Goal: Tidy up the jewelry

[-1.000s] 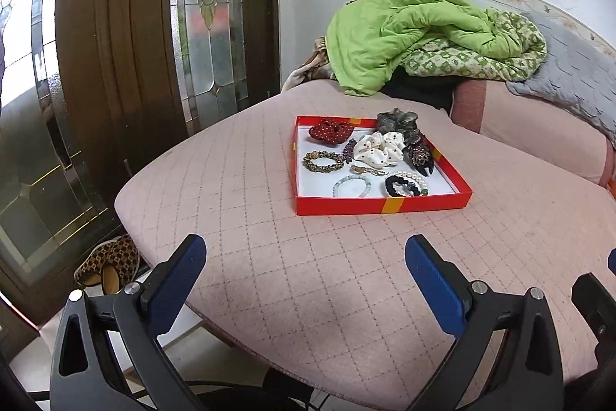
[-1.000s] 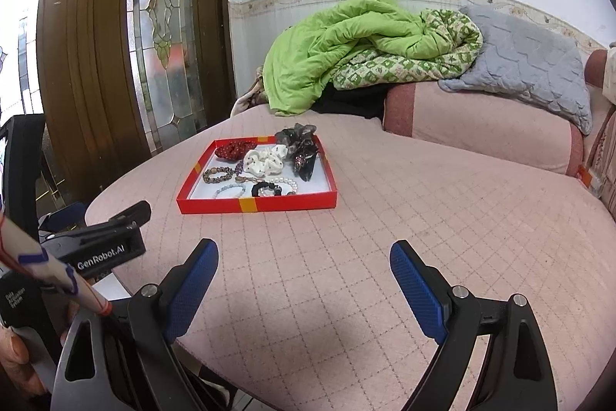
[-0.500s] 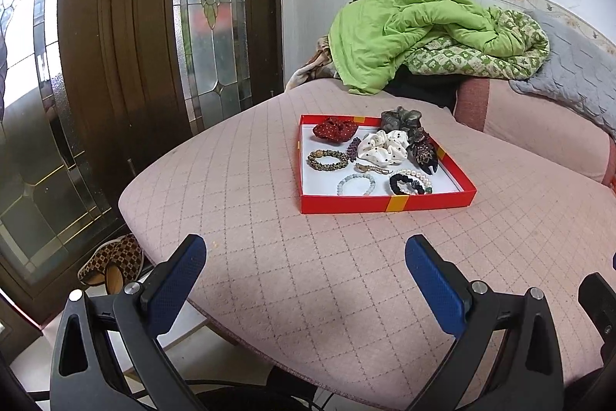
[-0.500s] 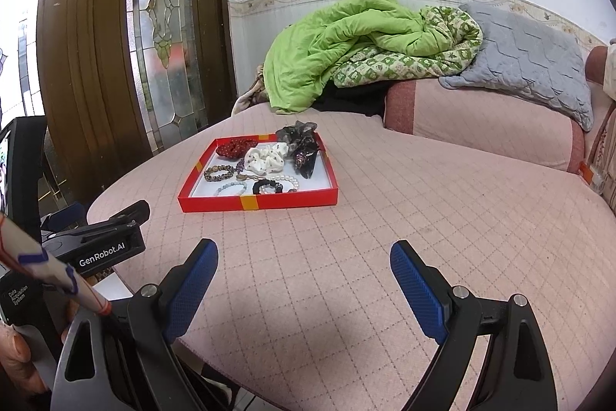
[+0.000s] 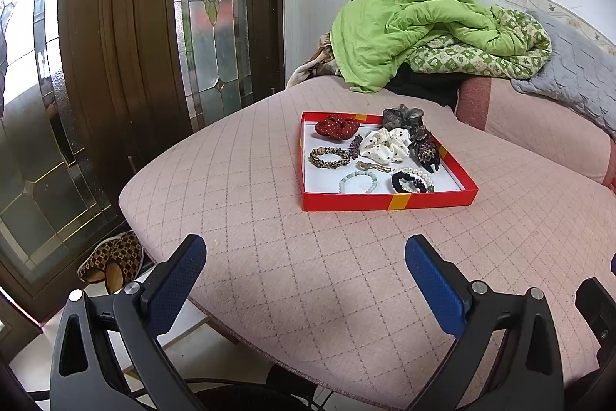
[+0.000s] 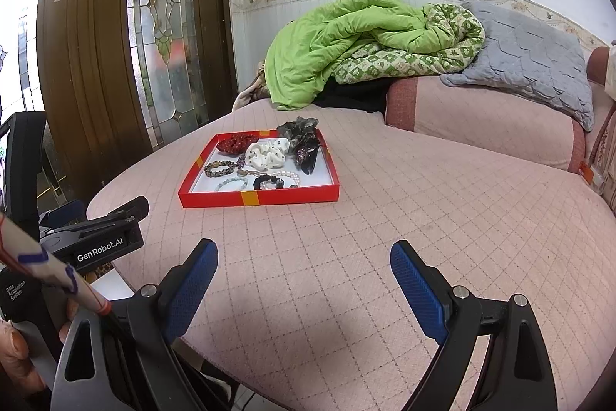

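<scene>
One red tray (image 5: 389, 201) was seen at 12 o'clock on the pink bed (image 5: 269, 257), with three scrunchies (image 5: 387, 146) and about four bracelets (image 5: 358, 181) counted inside. Left gripper (image 5: 304, 270) and right gripper (image 6: 304, 274) were both held wide apart, empty. Compared with a second earlier, the tray was viewed slightly closer.

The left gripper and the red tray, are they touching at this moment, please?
Apart. The left wrist view shows bare pink quilt between the open left gripper and the red tray.
</scene>
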`<state>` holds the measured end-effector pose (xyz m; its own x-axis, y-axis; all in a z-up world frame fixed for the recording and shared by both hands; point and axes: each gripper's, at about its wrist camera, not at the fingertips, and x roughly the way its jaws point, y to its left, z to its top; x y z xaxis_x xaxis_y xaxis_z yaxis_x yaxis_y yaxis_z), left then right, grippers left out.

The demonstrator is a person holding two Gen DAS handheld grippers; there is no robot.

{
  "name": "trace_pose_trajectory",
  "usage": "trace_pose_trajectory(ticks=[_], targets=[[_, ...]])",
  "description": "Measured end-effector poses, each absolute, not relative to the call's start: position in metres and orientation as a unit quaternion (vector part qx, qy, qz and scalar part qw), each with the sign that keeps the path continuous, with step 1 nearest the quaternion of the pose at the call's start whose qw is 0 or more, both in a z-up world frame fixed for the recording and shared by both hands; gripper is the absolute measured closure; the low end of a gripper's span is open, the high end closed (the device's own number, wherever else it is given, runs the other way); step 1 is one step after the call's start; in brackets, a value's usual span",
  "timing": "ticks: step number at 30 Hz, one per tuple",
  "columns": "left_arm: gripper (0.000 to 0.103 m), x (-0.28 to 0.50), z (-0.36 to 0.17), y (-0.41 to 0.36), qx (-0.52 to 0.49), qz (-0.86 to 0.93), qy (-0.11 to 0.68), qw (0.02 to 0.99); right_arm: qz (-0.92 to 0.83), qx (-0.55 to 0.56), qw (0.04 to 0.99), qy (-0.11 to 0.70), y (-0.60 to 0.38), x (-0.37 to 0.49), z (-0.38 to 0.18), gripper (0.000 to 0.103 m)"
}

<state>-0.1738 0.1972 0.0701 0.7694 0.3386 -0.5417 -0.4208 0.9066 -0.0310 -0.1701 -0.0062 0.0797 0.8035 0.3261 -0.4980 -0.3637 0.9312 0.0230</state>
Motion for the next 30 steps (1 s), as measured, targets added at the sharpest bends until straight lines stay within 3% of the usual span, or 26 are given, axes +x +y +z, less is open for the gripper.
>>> trace_pose_trajectory(ticks=[30], targets=[[0.000, -0.1740, 0.0701, 0.1981, -0.076, 0.203, 0.274, 0.937, 0.180, -0.034, 0.947, 0.265, -0.0094, -0.1675, 0.0749, 0.009]])
